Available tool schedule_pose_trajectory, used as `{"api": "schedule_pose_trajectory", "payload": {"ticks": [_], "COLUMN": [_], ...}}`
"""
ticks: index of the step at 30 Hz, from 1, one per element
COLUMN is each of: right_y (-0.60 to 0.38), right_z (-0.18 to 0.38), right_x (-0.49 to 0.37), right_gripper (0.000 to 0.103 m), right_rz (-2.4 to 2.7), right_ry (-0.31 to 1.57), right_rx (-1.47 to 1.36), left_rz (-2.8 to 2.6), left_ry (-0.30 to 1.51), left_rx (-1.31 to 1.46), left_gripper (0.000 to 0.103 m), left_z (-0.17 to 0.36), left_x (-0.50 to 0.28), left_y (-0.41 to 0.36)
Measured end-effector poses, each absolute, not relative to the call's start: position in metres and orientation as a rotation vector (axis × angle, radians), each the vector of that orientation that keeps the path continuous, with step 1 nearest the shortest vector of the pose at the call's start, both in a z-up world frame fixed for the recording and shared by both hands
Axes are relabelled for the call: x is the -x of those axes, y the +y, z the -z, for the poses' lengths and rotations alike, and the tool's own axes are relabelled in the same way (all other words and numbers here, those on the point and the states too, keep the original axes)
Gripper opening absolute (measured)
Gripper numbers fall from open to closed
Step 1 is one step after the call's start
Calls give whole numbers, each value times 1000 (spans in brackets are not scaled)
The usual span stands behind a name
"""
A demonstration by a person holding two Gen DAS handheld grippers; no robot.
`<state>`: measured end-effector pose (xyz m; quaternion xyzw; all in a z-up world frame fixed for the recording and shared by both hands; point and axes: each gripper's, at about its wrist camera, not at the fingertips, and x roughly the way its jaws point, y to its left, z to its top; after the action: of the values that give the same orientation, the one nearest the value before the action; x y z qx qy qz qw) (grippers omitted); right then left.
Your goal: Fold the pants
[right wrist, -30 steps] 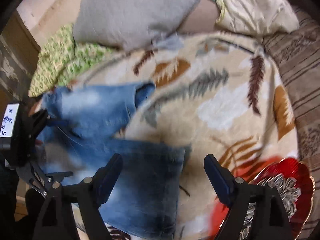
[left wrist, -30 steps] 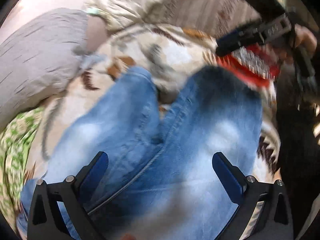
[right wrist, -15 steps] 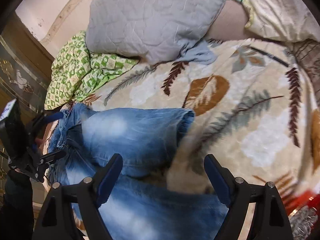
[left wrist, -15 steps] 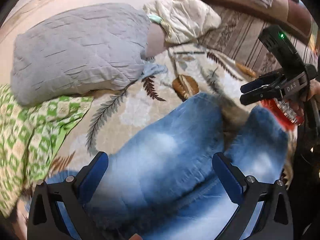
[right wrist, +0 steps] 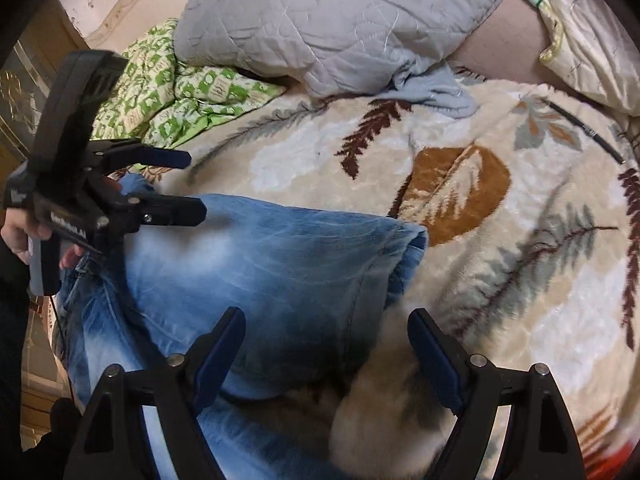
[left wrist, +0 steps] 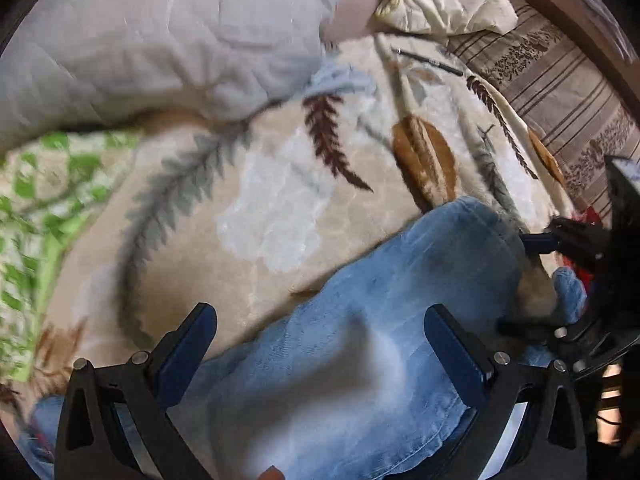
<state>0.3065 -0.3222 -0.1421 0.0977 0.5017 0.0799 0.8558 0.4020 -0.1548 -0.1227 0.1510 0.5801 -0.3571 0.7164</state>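
Both grippers stood wide open and held nothing. The left gripper (left wrist: 320,350) hung over the upper part of the blue jeans (right wrist: 260,272), near the waist end, and the right gripper (right wrist: 326,346) hung over the cuff end of one leg. The jeans lay spread on a fleece blanket (right wrist: 500,240) printed with fern leaves, with a grey quilted pillow (right wrist: 340,16) and a green patterned cloth (right wrist: 160,92) well behind them. The second leg (right wrist: 132,360) ran off toward the lower left of the right wrist view.

Judging by this layout, the step in hand was to take hold for laying one leg over the other. To do it well, each gripper should pinch both layers of denim at the edge, not the blanket pile beneath, and the two should lift together so the seams line up. Denim is stiff and heavy, so a shallow bite might slip.
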Motion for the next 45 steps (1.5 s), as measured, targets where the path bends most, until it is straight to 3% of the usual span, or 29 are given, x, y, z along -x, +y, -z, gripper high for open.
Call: {"api": "schedule_pose_trajectory", "payload": {"ticks": [2, 3, 4, 5, 6, 7, 9, 19, 26, 29, 30, 31, 33, 36, 42, 45], "right_y": [-319, -317, -315, -313, -312, -311, -307, -328, -370, -387, -391, -393, -400, -409, -384, -350], "right_z": [149, 152, 154, 154, 155, 156, 151, 64, 93, 127, 135, 138, 130, 104, 51, 37], "right_x": [-310, -312, -312, -313, -313, -313, -312, -300, -324, -327, -327, -325, -313, -293, -268, -274], "right_gripper": [80, 68, 50, 42, 35, 27, 21, 20, 20, 30, 42, 59, 68, 69, 85, 90], "right_rz": [-186, -193, -193, -185, -173, -180, -198, -116, -7, 3, 42, 59, 81, 110, 41, -40], "right_ry": [1059, 1060, 1061, 1061, 1062, 1063, 1047, 856, 957, 1051, 1085, 1108, 1084, 1017, 887, 858], "right_rx": [-211, -209, -200, -187, -167, -163, -146, 5, -3, -99, -116, -123, -136, -171, -186, -180], "left_rz": [790, 784, 772, 761, 760, 773, 800, 848, 777, 704, 693, 683, 661, 656, 550, 486], "left_ry": [1323, 1332, 1342, 1354, 1367, 1364, 1330, 1042, 1069, 1143, 1159, 1161, 1140, 1074, 861, 770], "left_rx": [-363, -403, -442, -458, -469, -474, -503, -380, -400, -472, -467, -462, -445, -327, -126, -77], "left_gripper": [90, 68, 32, 15, 6, 4, 2, 2, 2, 7, 16, 50, 101, 101, 103, 103], "left_z": [134, 139, 144, 147, 150, 150, 143, 54, 101, 140, 147, 149, 140, 102, 27, 20], "left_x": [-403, -402, -401, -400, -399, -397, -389, -409, -420, -417, -416, -414, -409, -397, -320, -266], "left_y": [-159, -163, -166, -167, -168, -168, -168, -188, -239, -250, -250, -247, -236, -203, -103, -46]}}
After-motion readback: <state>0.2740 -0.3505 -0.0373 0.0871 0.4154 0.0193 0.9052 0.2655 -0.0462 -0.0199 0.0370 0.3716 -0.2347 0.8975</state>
